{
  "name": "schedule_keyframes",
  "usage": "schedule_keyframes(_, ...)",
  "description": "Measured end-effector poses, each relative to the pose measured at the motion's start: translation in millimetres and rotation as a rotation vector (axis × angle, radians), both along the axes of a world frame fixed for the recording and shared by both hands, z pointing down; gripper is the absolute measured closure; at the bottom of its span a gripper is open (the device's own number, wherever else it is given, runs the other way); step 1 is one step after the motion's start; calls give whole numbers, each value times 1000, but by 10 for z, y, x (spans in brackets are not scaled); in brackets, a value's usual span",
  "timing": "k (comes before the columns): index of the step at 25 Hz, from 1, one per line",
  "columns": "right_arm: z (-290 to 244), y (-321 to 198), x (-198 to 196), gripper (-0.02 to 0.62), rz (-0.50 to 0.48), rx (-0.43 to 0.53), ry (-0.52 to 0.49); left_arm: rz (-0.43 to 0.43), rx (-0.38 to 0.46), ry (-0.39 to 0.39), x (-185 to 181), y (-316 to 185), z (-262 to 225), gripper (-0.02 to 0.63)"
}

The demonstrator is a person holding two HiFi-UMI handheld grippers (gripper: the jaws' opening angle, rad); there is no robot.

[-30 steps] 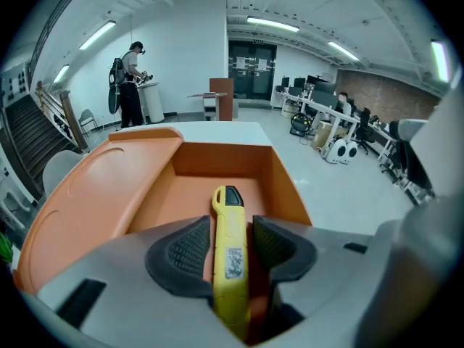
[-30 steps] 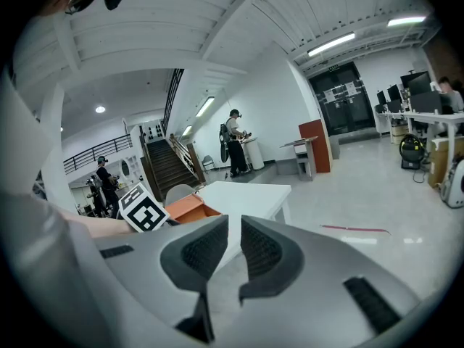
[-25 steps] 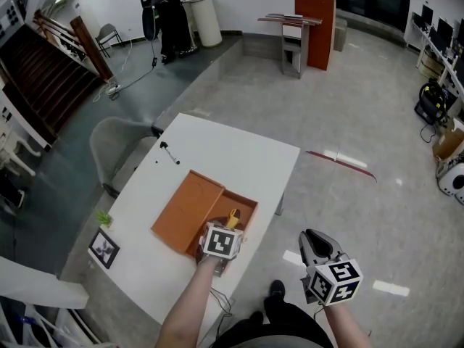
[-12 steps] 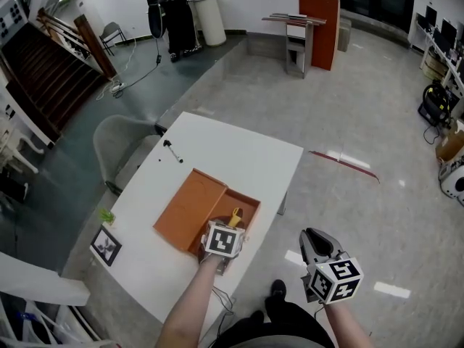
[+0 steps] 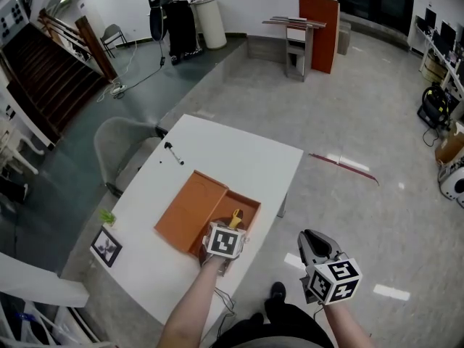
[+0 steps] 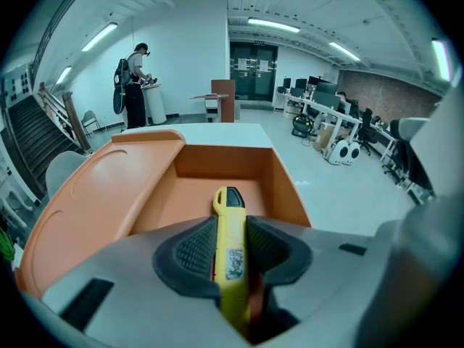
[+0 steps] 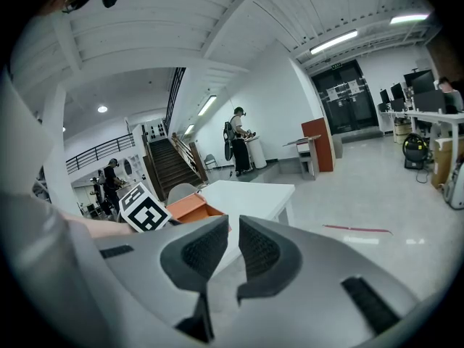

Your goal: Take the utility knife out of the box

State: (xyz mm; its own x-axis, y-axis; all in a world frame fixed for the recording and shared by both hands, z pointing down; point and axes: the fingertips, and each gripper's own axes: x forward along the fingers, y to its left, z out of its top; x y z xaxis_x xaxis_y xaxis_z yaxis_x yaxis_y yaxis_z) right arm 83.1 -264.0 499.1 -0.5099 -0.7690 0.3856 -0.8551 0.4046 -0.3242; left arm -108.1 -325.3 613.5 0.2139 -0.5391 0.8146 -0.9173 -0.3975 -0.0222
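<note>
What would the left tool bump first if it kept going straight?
Likely the bottom of the open orange box; the left tool, its jaws having just been closing on the yellow utility knife, points down into it.

**Yellow knife, orange box, white table**

The utility knife (image 6: 230,256) is yellow with a black tip and a pale printed label. The left gripper (image 6: 232,229) is grey, and its black ribbed pads have just been closing on the knife. The box (image 6: 217,169) and its lid (image 5: 190,209) are plain orange, and the table (image 5: 239,154) is white. The cube (image 5: 223,241) on each gripper bears black-and-white squares, as does the card (image 5: 106,247) at the table's seven o'clock corner. The right gripper (image 7: 230,249) is also grey and black. The floor (image 5: 362,100) is pale grey, with a red strip (image 5: 341,162) at the table's three o'clock.
</note>
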Motion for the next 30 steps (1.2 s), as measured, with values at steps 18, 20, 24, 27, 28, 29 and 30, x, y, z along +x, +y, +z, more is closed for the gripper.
schedule_keyframes(18,-156,6,-184,554,-37,33,-9,-104,206,140,-94,23,-723,486)
schedule_keyframes(20,-186,10,-211,554,-45,38,-11,-111,237,152,-97,36,-852,486)
schedule_keyframes(24,-205,44,-253,554,-60,48,-14,-123,298,176,-108,93,-1082,486)
schedule_keyframes(27,-232,50,-294,554,-72,56,-14,-133,341,190,-140,141,-1259,486)
schedule_keyframes(28,-245,56,-304,554,-76,58,-14,-138,353,195,-148,167,-1316,486)
schedule_keyframes(29,-260,65,-312,554,-80,61,-15,-143,366,201,-154,197,-1370,486)
schedule_keyframes(30,-279,72,-322,554,-84,64,-15,-147,377,207,-160,227,-1423,486)
